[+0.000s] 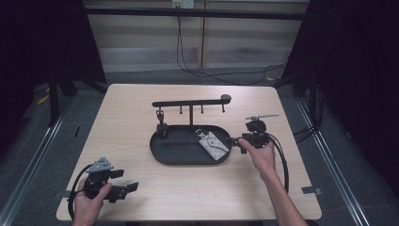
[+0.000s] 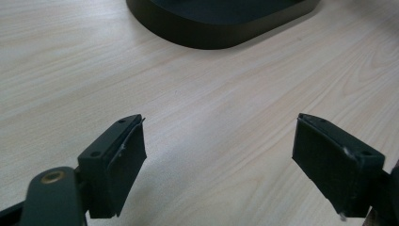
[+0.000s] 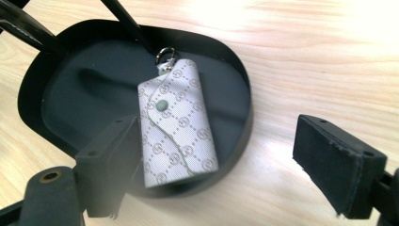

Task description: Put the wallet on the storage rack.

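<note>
So the key pouch (image 3: 176,122), the little white monogrammed one with a snap button and a metal ring (image 3: 165,52) at its top, is lying flat inside the black oval tray (image 1: 164,157), toward the tray's right end. Its lower corner rides up against the tray's rim, so it sits a bit slanted rather than flush on the floor. The tray is the base of a key stand: a post comes up from the back of it and carries a crossbar (image 1: 188,102) with small hooks hanging down. Something dark, maybe a key fob (image 1: 162,126), dangles from the left hook over the tray's left end; it's too small to tell more. Other than that and the pouch, the tray looks bare.

The right claw (image 3: 219,165) is just off the tray's right end, jaws spread wide with nothing pinched. In the right gripper view the pouch sits beyond the jaws, partly behind the left one and apart from the pads. Best guess is the pouch belongs right there in the tray, and the wide spread is simply a clean release.

The left claw (image 2: 219,160) is parked near the desk's (image 1: 141,197) front left corner, also spread and empty, pointing across bare wood at the tray's rim. It looks like it's waiting out of the way.
</note>
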